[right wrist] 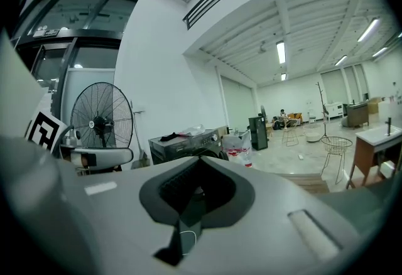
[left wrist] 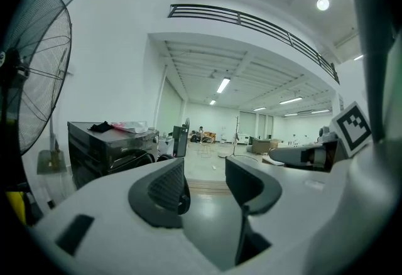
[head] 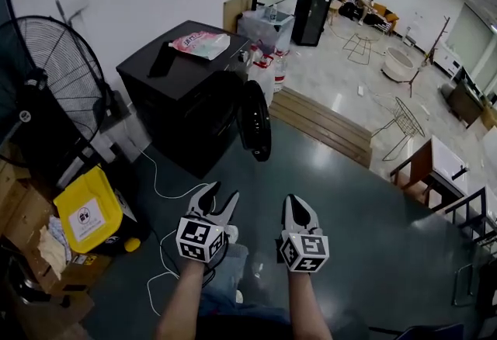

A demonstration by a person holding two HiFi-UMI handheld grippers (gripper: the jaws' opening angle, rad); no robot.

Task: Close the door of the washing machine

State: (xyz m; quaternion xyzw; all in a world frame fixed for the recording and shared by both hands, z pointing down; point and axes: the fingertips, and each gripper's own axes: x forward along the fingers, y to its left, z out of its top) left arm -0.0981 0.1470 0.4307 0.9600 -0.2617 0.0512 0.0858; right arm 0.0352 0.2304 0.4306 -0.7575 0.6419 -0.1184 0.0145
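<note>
A black front-loading washing machine (head: 186, 86) stands on the floor ahead of me, also seen in the left gripper view (left wrist: 107, 145) and the right gripper view (right wrist: 185, 145). Its round dark door (head: 255, 119) hangs swung out to the right of the drum opening. My left gripper (head: 220, 194) is held low, well short of the machine, its jaws open with nothing between them (left wrist: 207, 183). Beside it, my right gripper (head: 298, 201) is shut and empty, its pads meeting (right wrist: 198, 189). Neither gripper touches the door.
A large black fan (head: 54, 74) stands left of the machine. A yellow container (head: 89, 210) and cardboard boxes sit below it. A white cable (head: 167, 191) runs over the dark floor. A pink bag (head: 200, 43) lies on the machine. A wooden step (head: 326, 125) lies behind, a table (head: 435, 168) at right.
</note>
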